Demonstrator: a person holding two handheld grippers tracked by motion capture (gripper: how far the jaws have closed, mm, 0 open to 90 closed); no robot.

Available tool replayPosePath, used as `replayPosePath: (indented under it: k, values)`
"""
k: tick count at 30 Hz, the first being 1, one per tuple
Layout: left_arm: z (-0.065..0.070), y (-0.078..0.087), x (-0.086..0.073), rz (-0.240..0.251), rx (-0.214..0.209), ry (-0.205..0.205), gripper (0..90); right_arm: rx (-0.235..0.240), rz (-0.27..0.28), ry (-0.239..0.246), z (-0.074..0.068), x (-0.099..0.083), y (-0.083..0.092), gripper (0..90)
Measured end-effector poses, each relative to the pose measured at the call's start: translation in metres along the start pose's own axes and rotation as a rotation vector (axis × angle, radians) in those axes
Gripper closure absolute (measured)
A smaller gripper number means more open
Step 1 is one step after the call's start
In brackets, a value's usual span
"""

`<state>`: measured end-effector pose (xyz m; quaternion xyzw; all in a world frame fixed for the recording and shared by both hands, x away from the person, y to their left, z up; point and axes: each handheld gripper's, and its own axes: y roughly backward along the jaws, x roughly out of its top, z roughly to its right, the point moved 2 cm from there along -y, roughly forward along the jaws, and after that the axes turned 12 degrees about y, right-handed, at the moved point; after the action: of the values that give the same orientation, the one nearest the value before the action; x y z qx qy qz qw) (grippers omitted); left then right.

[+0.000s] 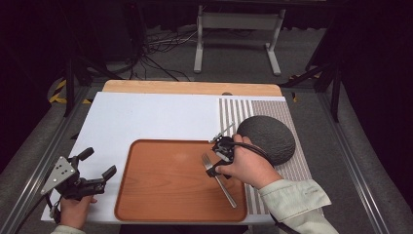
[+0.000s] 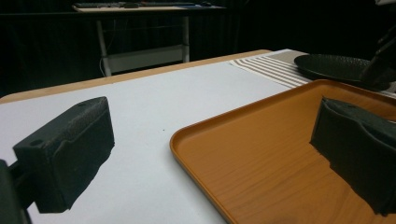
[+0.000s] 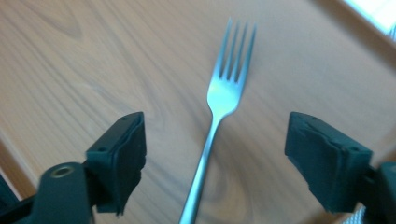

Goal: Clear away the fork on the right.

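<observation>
In the high view, the fork [image 1: 219,179] lies on the brown tray [image 1: 160,195] at the lower middle of the frame, tines toward the top; the right gripper [image 1: 217,155] sits just over its tines, and the left gripper [image 1: 100,163] hovers at lower left, jaws apart and empty. A dark plate [image 1: 272,134] rests on the striped mat [image 1: 234,112] at right. In the left gripper view, wide jaws frame the tray's rim [image 2: 205,126] — nothing between them. In the right gripper view, the fork [image 3: 219,107] lies loose on the wood between wide-open jaws — untouched.
</observation>
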<state>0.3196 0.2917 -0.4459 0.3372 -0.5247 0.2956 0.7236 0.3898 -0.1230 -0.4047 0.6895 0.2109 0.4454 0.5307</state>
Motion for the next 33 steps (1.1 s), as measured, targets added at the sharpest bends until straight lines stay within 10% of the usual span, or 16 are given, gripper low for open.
replayPosePath:
  k: [8, 10, 15, 22, 33]
  values:
    - [0.0, 0.0, 0.0, 0.001, 0.0, 0.001, 0.3, 0.033, 0.172, 0.247, -0.002, -0.001, 0.002, 22.9]
    - [0.0, 0.0, 0.0, 0.003, 0.002, 0.001, 0.3, 0.051, 0.267, 0.326, -0.004, -0.001, 0.001, 33.7]
    - [0.0, 0.0, 0.0, 0.003, 0.003, 0.0, 0.3, 0.074, 0.306, 0.468, -0.003, -0.006, -0.007, 61.4]
    - [0.0, 0.0, 0.0, 0.006, 0.005, 0.0, 0.3, 0.07, 0.261, 0.503, -0.001, -0.009, -0.017, 89.1]
    - [0.0, 0.001, 0.001, 0.008, 0.004, -0.002, 0.3, 0.075, 0.194, 0.496, 0.002, -0.014, -0.032, 90.0]
